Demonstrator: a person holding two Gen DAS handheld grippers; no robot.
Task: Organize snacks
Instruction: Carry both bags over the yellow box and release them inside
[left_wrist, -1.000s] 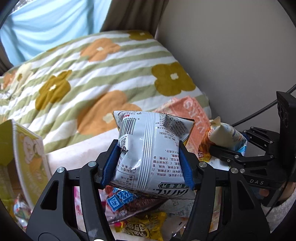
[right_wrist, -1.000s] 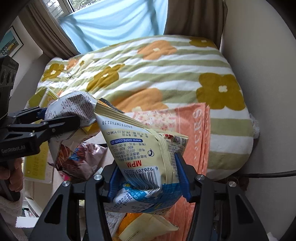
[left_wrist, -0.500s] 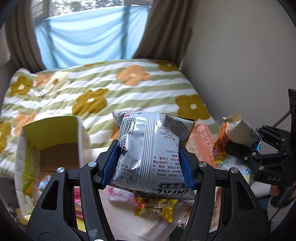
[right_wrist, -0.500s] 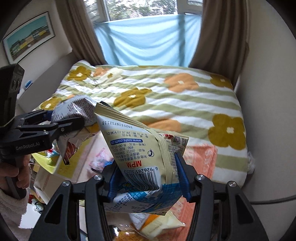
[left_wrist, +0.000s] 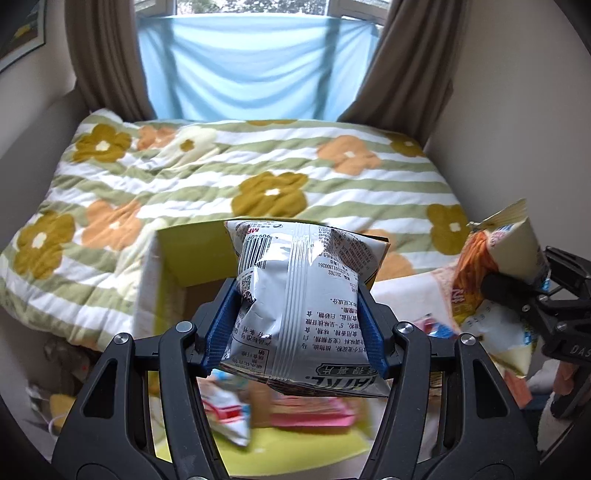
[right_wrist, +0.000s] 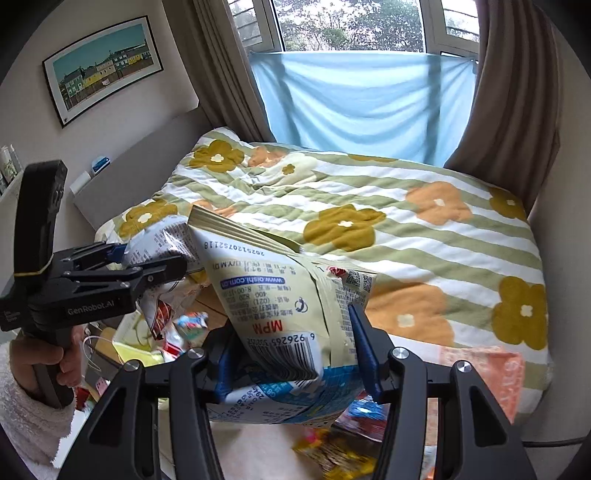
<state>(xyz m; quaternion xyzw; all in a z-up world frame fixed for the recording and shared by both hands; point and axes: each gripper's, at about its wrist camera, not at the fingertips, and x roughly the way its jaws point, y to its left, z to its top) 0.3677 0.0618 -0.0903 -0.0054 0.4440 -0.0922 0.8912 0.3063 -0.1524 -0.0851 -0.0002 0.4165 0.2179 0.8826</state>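
Observation:
My left gripper (left_wrist: 295, 325) is shut on a silver snack bag (left_wrist: 306, 306) with black print and a barcode, held up in front of an open yellow cardboard box (left_wrist: 177, 258). The same gripper (right_wrist: 147, 266) and silver bag (right_wrist: 162, 240) show at the left of the right wrist view. My right gripper (right_wrist: 291, 354) is shut on a pale yellow and blue snack bag (right_wrist: 273, 306), its sealed top pointing up left. In the left wrist view that gripper (left_wrist: 517, 291) and its bag (left_wrist: 513, 243) appear at the right edge.
A bed with a green-striped flowered quilt (left_wrist: 258, 177) fills the background under a window with a blue cloth (left_wrist: 255, 66) and brown curtains. Loose snack packets (left_wrist: 229, 410) lie blurred below the grippers. An orange cloth (right_wrist: 480, 373) hangs at the bed's near edge. A hand in a fleecy sleeve (right_wrist: 33, 369) holds the left gripper.
Both grippers have risen and swung left with their bags still gripped. The yellow box has moved from the left edge to just behind the silver bag, and more of the window shows.

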